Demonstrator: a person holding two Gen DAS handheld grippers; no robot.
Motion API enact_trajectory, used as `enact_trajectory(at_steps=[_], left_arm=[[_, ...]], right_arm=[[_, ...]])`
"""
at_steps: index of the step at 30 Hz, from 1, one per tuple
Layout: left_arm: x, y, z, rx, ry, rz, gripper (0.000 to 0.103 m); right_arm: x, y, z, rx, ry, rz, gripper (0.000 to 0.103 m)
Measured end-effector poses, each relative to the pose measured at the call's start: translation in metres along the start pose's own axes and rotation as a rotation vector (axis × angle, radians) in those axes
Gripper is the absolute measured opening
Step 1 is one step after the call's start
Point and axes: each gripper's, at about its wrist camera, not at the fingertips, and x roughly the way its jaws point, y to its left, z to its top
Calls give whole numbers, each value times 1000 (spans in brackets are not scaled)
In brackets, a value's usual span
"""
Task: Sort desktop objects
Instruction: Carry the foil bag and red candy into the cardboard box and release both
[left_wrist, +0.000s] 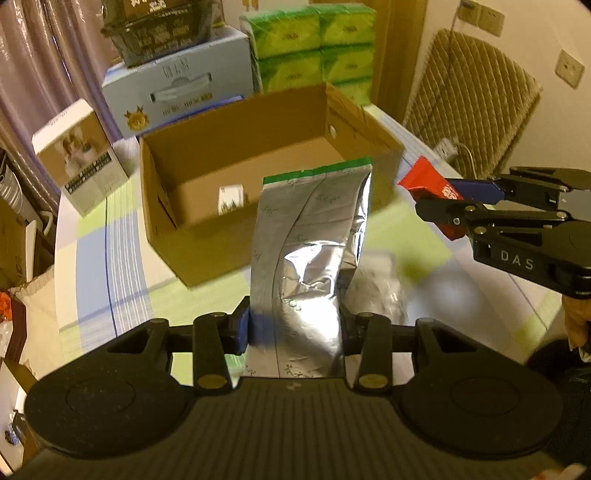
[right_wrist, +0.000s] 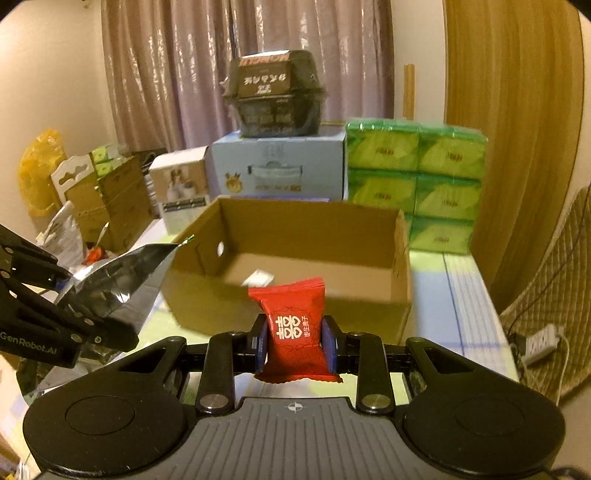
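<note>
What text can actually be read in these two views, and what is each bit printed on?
"DAS": on the right gripper.
"GenRobot.AI": on the left gripper.
"囍": on the red packet; its small side characters are unreadable.
Print on the silver pouch, blue box and green tissue packs: too blurred.

Cardboard box (right_wrist: 295, 280): on the table (right_wrist: 461, 295), before the stacked boxes (right_wrist: 280, 166)
Tissue packs (right_wrist: 417, 184): behind the box, right

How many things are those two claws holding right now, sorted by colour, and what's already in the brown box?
Silver: 1, the foil pouch in the left gripper.
Red: 1, the candy packet in the right gripper.
White: 1, the small box inside the cardboard box.
Total: 3
</note>
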Motion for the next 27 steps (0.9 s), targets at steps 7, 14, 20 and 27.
enact_trajectory(at_steps=[7,14,20,27], left_arm=[[18,30,53,-70,-48,0,37],[52,53,92,-113,-74,6,37],[83,69,115,-144,-73,7,37],[113,80,131,-147,-63,20,37]], right_arm=[[43,-21,42,-3,-6,-12,27],[90,-37,59,27,26,-24,27],[124,-46,64,40,55,-21,27],[149,-54,63,59,78,-17,27]])
